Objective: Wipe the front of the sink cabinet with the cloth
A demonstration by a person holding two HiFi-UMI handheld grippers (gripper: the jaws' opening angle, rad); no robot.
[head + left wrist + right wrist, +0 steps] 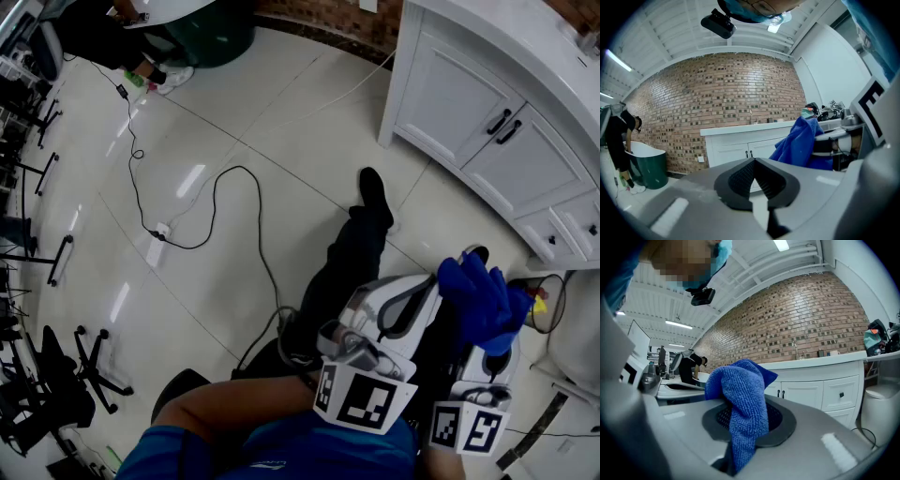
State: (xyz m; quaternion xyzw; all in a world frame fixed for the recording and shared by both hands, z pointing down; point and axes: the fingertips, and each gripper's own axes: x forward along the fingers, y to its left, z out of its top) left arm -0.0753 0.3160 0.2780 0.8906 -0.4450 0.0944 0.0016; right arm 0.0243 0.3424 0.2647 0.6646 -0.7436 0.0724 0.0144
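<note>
The right gripper (746,420) is clamped shut on a blue microfibre cloth (740,394), which bunches above its jaws and hangs down between them. The left gripper (754,177), just beside the right one, has its jaws pressed together with nothing between them. The white sink cabinet (820,391) stands ahead of both grippers and well apart from them, its doors closed and the cloth not touching its front. A black cable (220,211) trails over the tiled floor (281,141) to the left gripper's left.
</note>
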